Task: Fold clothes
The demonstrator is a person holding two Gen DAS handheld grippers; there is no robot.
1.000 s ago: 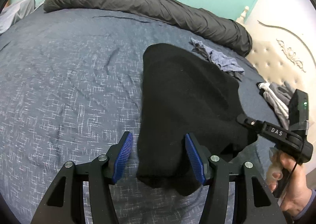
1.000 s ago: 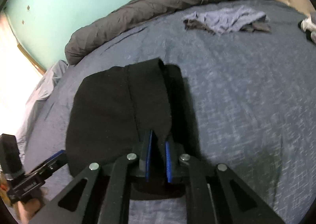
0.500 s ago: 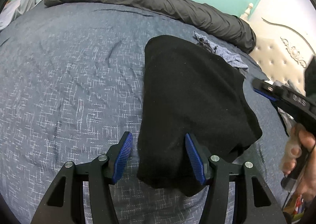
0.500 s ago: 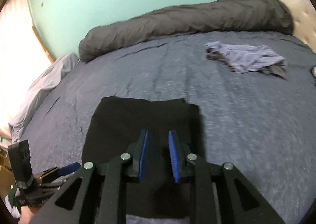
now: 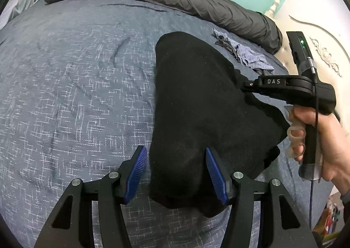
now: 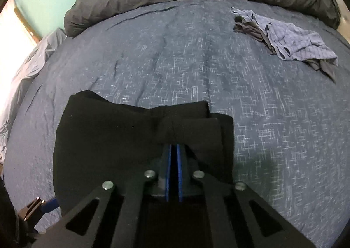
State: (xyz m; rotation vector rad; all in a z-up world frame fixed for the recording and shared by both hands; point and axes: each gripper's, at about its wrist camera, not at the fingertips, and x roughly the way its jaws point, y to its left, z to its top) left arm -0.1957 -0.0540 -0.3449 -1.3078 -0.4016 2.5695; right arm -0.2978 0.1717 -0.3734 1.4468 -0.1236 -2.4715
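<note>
Left tool point(image 5: 175, 173) first: its blue pads sit apart, about half open, straddling the near corner of the black garment point(image 5: 196, 99) without pinching it. That garment lies partly folded on the bed point(image 5: 76, 83), running from 6 toward 12 o'clock. At 3 o'clock the right tool point(image 5: 245, 86) comes in with a hand point(image 5: 328, 145) on its grip, its tip at the garment's right edge.

Right wrist view: the right tool point(image 6: 174, 147) is clamped fully together, and I'd say it's pinching a raised flap of the black garment point(image 6: 109, 138), though black on black makes that hard to confirm. A checked shirt point(image 6: 293, 40) sits at 1 o'clock.

For the fold, I'd carry that flap straight across and low, keeping the edges lined up. The near hem is hidden under both tools.
</note>
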